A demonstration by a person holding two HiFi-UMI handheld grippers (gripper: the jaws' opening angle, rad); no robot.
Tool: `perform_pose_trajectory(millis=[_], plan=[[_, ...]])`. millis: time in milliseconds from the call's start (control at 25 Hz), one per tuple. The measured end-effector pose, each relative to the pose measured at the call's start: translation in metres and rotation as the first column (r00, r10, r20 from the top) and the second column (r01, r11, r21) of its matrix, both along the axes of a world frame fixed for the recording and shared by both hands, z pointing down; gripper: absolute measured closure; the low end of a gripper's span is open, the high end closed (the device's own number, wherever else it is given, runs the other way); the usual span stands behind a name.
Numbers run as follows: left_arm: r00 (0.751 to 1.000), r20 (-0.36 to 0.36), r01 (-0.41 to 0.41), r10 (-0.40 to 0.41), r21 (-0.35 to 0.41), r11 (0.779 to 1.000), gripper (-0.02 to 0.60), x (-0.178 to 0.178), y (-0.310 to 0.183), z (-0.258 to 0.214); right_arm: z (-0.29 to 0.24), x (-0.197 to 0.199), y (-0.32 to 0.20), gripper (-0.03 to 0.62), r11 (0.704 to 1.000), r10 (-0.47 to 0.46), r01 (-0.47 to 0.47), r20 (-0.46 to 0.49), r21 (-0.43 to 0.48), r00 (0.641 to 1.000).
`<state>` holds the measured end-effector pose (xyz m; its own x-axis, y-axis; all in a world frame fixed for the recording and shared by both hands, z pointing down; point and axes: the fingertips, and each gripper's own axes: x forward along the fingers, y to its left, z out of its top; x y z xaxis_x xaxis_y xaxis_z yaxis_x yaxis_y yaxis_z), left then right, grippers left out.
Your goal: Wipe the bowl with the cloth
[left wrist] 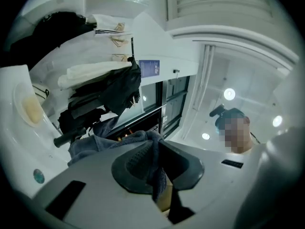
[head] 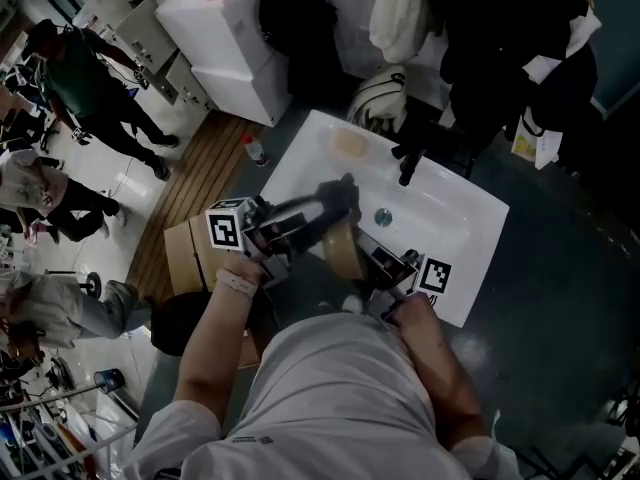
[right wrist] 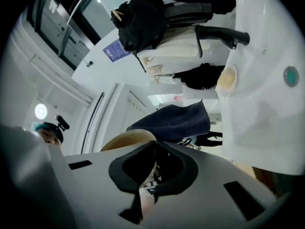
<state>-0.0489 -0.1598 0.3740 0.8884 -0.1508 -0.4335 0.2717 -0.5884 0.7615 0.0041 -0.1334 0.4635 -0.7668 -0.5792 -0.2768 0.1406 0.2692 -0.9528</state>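
Observation:
I hold a tan bowl [head: 342, 248] tipped on its side over the white sink [head: 470, 218]. My right gripper [head: 378, 260] is shut on the bowl's rim [right wrist: 127, 140]. My left gripper [head: 330, 206] is shut on a dark blue-grey cloth [head: 340, 190], which lies against the bowl's upper edge. In the left gripper view the cloth [left wrist: 109, 142] bunches out from between the shut jaws of the left gripper [left wrist: 157, 159]. In the right gripper view the cloth [right wrist: 174, 120] hangs just past the bowl, beyond the right gripper [right wrist: 153, 163]. The bowl's inside is hidden.
The sink has a black faucet [head: 410, 158], a drain plug [head: 383, 216] and a yellowish soap [head: 350, 145] in its corner. A red-capped bottle [head: 254, 149] and a cardboard box [head: 185, 253] stand to the left. Bags hang behind the sink; people stand at far left.

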Motion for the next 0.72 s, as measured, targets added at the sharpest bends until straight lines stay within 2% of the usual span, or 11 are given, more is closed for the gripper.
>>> perform_pose_trajectory(millis=[120, 280, 480, 720], plan=[[0.995, 0.104, -0.002, -0.003, 0.043, 0.999, 0.537, 0.001, 0.002, 0.001, 0.011, 0.006, -0.006, 0.563, 0.999, 0.04, -0.039, -0.153, 0.008, 0.987], [0.982, 0.186, -0.009, -0.004, 0.065, 0.998, 0.537, 0.004, 0.007, 0.005, 0.022, 0.023, -0.017, 0.563, 0.991, 0.134, -0.134, -0.322, 0.025, 0.937], [0.969, 0.244, -0.04, 0.02, 0.077, 0.996, 0.537, 0.015, 0.022, 0.013, 0.038, 0.047, -0.026, 0.563, 0.959, 0.24, -0.28, -0.407, -0.042, 0.881], [0.965, 0.253, -0.083, 0.067, 0.05, 0.995, 0.537, 0.034, 0.043, 0.027, 0.044, 0.074, -0.032, 0.563, 0.911, 0.346, -0.41, -0.459, -0.043, 0.818]])
